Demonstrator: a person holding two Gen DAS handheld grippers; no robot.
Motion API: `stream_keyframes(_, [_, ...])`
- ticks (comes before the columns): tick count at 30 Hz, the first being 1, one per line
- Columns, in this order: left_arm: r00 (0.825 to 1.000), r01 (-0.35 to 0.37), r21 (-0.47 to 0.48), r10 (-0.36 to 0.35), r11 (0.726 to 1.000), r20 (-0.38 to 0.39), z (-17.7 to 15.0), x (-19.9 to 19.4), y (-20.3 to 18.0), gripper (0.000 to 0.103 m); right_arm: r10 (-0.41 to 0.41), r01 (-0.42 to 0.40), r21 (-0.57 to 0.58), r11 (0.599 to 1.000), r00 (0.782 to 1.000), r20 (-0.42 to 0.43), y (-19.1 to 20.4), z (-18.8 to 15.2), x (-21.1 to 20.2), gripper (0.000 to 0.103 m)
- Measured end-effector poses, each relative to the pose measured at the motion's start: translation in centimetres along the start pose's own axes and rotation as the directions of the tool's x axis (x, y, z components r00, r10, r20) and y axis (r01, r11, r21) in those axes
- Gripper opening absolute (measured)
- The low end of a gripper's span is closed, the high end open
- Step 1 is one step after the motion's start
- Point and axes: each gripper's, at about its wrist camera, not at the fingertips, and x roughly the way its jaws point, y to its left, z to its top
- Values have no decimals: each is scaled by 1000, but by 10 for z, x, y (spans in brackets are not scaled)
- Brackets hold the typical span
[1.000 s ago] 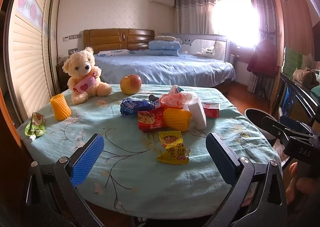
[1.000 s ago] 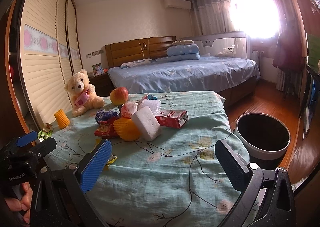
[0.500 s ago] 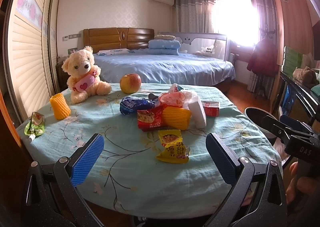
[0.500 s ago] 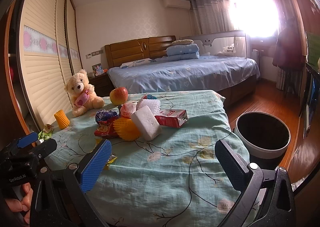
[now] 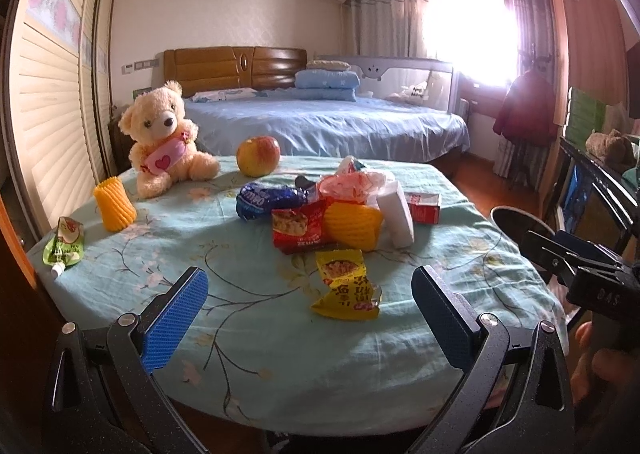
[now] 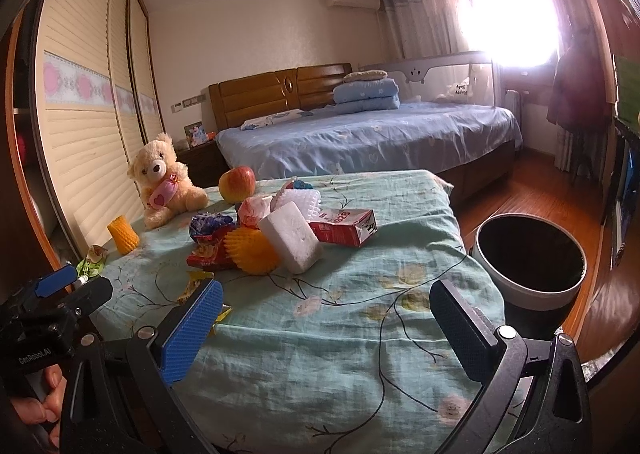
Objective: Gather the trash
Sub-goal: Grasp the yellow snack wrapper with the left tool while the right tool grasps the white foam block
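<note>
- Trash lies heaped near the middle of a round table (image 5: 248, 334) draped in a pale teal floral cloth.
- Nearest the left gripper (image 5: 310, 318), at its 12 o'clock, a crumpled yellow snack wrapper (image 5: 346, 286) lies flat on the cloth; that gripper's fingers are spread wide, holding nothing.
- Beyond the wrapper a red snack packet (image 5: 298, 228) touches an orange foam fruit net (image 5: 352, 224), with a dark blue biscuit wrapper (image 5: 266, 200) at 11 o'clock of the packet.
- A white foam block (image 6: 291, 236) leans on the heap, a red-and-white carton (image 6: 346, 228) at its 3 o'clock.
- The right gripper (image 6: 326, 328) hangs released and empty over the table's near edge.
- A white-rimmed black waste bin (image 6: 530, 260) stands on the wooden floor at 2 o'clock from the right gripper.
- A cream teddy bear (image 5: 166, 136) and a red-yellow apple (image 5: 258, 150) sit at the far edge.
</note>
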Motion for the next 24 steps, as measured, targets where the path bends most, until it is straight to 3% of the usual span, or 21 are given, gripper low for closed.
stream_keyframes(15, [987,37,-43,-43,998,-152,-9,49,7,103,103,-99,36,994,985,-137,-14,8,57,103])
stream_keyframes(20, [979,65,-57,-75,996,-192,-12,64,5,103,146,-141,40,989,967,-207,-16,9,87,103])
stream_keyframes(24, [971,69,-57,-80,996,-225,-12,78,3,103,201,-194,52,980,940,-277,-16,8,114,102])
